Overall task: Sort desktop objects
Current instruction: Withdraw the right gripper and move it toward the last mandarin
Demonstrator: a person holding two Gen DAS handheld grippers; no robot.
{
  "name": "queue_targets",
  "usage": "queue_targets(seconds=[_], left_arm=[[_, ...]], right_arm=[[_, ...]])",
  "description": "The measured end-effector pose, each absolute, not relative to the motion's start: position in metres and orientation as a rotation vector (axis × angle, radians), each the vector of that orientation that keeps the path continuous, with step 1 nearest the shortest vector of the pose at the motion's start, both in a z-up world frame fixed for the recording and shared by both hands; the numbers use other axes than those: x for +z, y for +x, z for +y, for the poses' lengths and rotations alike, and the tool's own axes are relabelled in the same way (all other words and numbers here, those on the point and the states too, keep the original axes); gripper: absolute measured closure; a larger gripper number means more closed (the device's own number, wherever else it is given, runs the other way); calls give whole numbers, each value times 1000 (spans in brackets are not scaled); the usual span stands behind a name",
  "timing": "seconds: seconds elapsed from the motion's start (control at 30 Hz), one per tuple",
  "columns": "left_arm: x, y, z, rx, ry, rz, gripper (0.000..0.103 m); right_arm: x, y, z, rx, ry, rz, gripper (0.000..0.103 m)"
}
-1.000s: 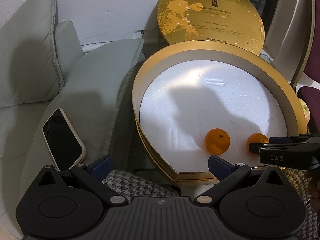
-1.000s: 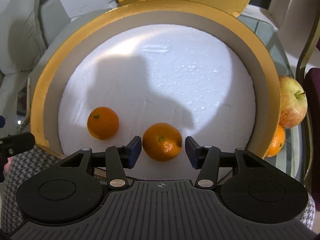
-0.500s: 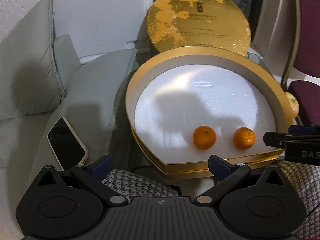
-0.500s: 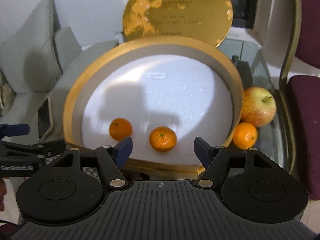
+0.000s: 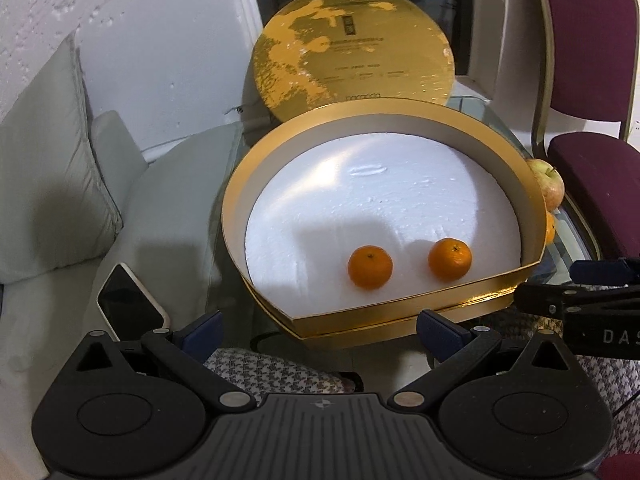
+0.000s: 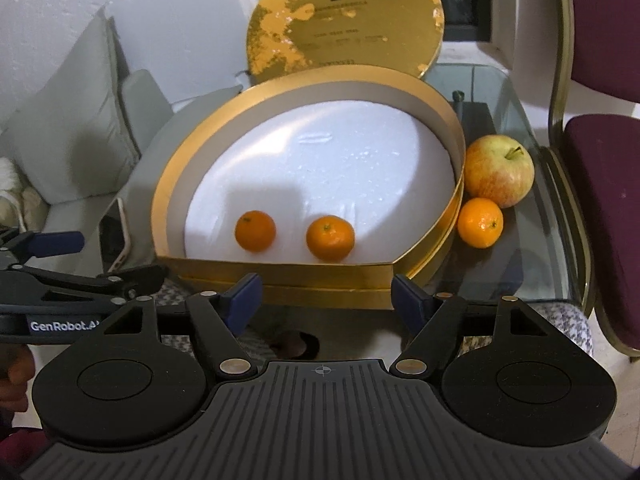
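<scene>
Sorting in progress, both wrist views. Gold box (image 6: pixel 320 280) on the glass counter (image 6: pixel 532 216), lined with white foam to cushion fruit; lid (image 6: pixel 344 28) propped upright at 12 o'clock, clear of the opening. Two tangerines inside: left tangerine (image 6: pixel 255 230) and right tangerine (image 6: pixel 330 238), apart from each other near the box's 6 o'clock wall. Outside, at 3 o'clock of the box: third tangerine (image 6: pixel 480 222) touching the apple (image 6: pixel 499 171), both apparently unsorted. Right tool (image 6: pixel 326 294) wide and empty, held short of the near wall. Left tool (image 5: pixel 318 332) likewise wide and empty (phone (image 5: pixel 130 304) at its 10 o'clock, on the sofa cushion (image 5: pixel 168 208)). Probable next target: the third tangerine, nearest the right tool.
</scene>
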State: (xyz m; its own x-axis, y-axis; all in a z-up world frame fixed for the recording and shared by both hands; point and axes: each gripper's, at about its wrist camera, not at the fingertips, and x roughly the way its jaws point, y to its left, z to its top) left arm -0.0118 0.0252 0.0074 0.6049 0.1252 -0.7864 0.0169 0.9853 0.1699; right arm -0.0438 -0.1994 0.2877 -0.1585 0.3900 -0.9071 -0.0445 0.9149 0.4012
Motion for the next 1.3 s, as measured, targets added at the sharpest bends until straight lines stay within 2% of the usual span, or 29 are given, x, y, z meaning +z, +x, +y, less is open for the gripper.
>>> queue_targets(seconds=[0.33, 0.63, 1.3], left_arm=[[7, -13, 16, 53, 217, 915, 1], [6, -3, 4, 32, 258, 926, 1], [-5, 39, -40, -18, 357, 975, 1]], right_arm=[[289, -47, -208, 376, 310, 1707, 25], [277, -49, -253, 214, 395, 1731, 24], [203, -47, -322, -22, 713, 1716, 26]])
